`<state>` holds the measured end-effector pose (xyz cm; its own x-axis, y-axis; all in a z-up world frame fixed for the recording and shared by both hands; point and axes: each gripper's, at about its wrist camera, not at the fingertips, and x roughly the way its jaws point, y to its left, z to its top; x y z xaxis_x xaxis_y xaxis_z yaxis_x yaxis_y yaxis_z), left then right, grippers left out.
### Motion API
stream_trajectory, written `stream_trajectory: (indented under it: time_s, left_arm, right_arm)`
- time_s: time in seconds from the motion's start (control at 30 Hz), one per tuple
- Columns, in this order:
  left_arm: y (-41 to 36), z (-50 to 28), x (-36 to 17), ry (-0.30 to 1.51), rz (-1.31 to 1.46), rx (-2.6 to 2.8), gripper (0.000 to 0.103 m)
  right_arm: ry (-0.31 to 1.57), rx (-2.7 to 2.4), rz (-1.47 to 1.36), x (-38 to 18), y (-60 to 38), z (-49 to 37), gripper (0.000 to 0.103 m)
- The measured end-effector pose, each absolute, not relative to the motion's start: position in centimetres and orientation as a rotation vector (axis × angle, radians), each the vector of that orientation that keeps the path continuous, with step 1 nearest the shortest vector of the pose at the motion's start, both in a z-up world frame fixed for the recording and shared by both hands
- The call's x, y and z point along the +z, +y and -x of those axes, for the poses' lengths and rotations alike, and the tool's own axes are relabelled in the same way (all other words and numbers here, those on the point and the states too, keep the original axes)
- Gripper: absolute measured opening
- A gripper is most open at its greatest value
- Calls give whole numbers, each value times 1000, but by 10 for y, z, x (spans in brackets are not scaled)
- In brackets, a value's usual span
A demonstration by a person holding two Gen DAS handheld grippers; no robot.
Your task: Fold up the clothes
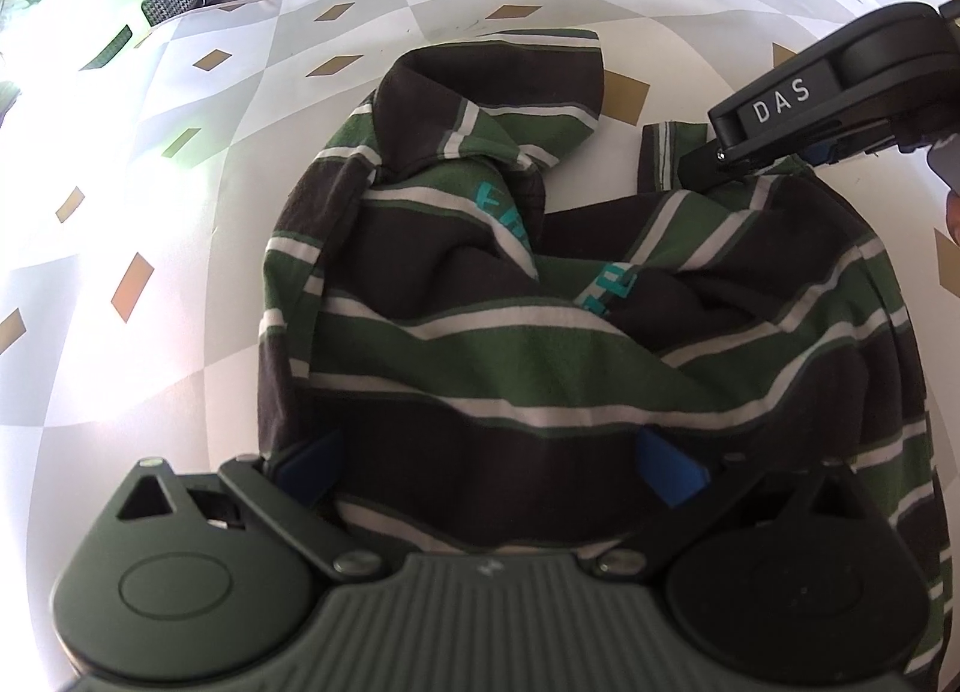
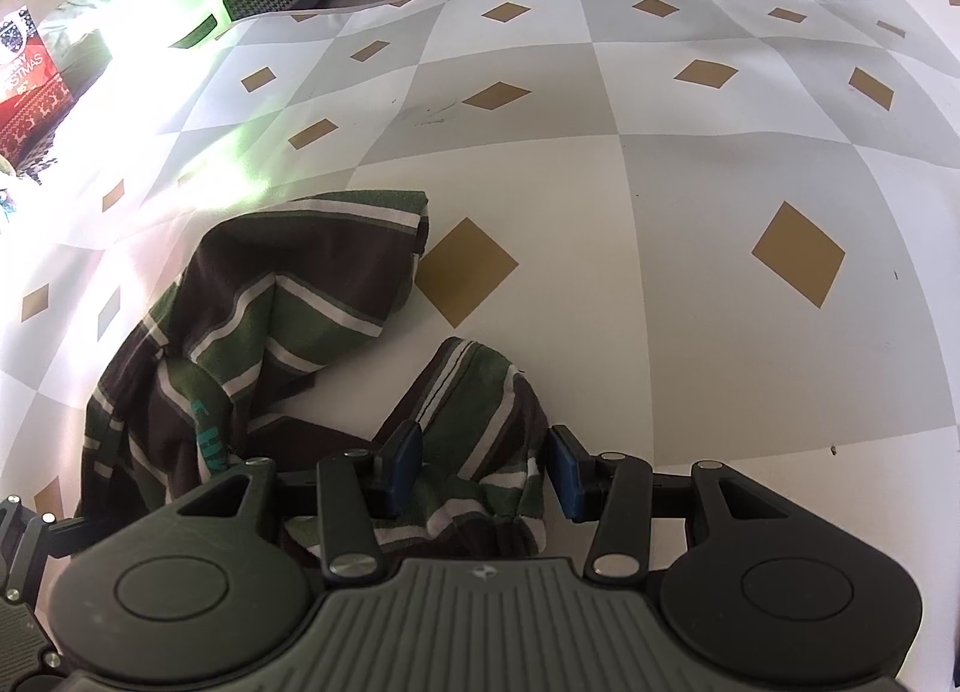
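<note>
Lying crumpled on the checked surface point(image 1: 198, 164), the striped shirt point(image 1: 540, 344) fills the left wrist view, dark brown with green and white bands and some teal lettering. The left hand-held gripper point(image 1: 489, 467) stands wide, its blue pads apart over the near hem, with cloth bunched between them. Whether they press it is hard to tell. The right hand-held gripper point(image 1: 708, 176) comes in from the upper right at a shirt edge.

From the right wrist view, the right hand-held gripper point(image 2: 486, 473) stands partly parted, a bunched fold of the striped shirt point(image 2: 252, 332) between its pads, seemingly pinched.
</note>
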<state>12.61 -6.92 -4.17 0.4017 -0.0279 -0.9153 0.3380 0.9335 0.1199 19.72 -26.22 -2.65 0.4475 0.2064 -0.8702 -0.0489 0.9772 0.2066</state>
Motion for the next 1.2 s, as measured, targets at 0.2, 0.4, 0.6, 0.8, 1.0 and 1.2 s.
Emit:
stream_trajectory:
  time_s: [0.2,0.4,0.6,0.8,1.0,1.2]
  left_arm:
    - [-67,-127,-42,1147,-289,-233,103]
    - [-66,-126,-42,1147,-293,-236,103]
    - [-65,-126,-41,1153,-281,-235,103]
    - [-63,-126,-41,1160,-262,-225,103]
    - [-59,-126,-40,1158,-252,-198,103]
    - [-51,-126,-40,1172,-238,-158,103]
  right_arm:
    - [1092,150,-175,-26,-264,-198,44]
    - [1085,154,-139,-27,-258,-198,38]
    - [1071,155,-66,-27,-250,-195,21]
    - [1050,134,-43,-25,-251,-194,6]
    - [975,109,-61,-9,-256,-191,6]
    - [902,68,-105,11,-267,-190,5]
